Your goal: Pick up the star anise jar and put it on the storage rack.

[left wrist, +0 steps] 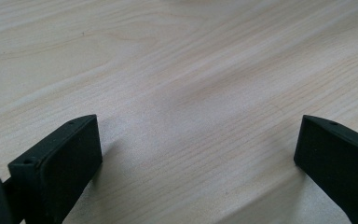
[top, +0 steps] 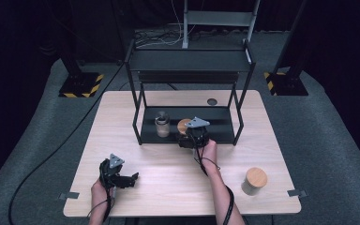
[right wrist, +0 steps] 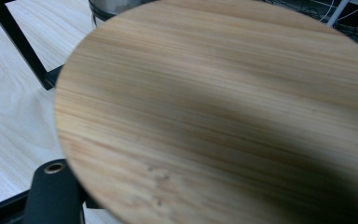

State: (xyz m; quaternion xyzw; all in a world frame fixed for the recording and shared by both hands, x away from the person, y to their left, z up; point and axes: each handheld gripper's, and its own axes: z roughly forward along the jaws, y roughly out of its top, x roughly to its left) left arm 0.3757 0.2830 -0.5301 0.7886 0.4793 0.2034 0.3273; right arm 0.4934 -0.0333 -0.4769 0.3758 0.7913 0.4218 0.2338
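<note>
A jar with a round wooden lid (top: 183, 124) sits at the front of the black rack's lower shelf (top: 220, 132). My right gripper (top: 187, 137) is shut on this jar from the near side. In the right gripper view the wooden lid (right wrist: 223, 112) is very close, with one black finger (right wrist: 51, 196) beside its lower left edge. A clear glass jar (top: 162, 125) stands just left of it on the same shelf. My left gripper (top: 130, 178) rests open near the table's front left, and its jaws (left wrist: 198, 149) stand wide apart over bare wood.
A second jar with a wooden lid (top: 254, 180) stands on the table (top: 168, 187) at the front right. The black two-tier rack (top: 190, 61) takes up the back middle of the table. A small dark hole (top: 212, 101) lies behind the rack.
</note>
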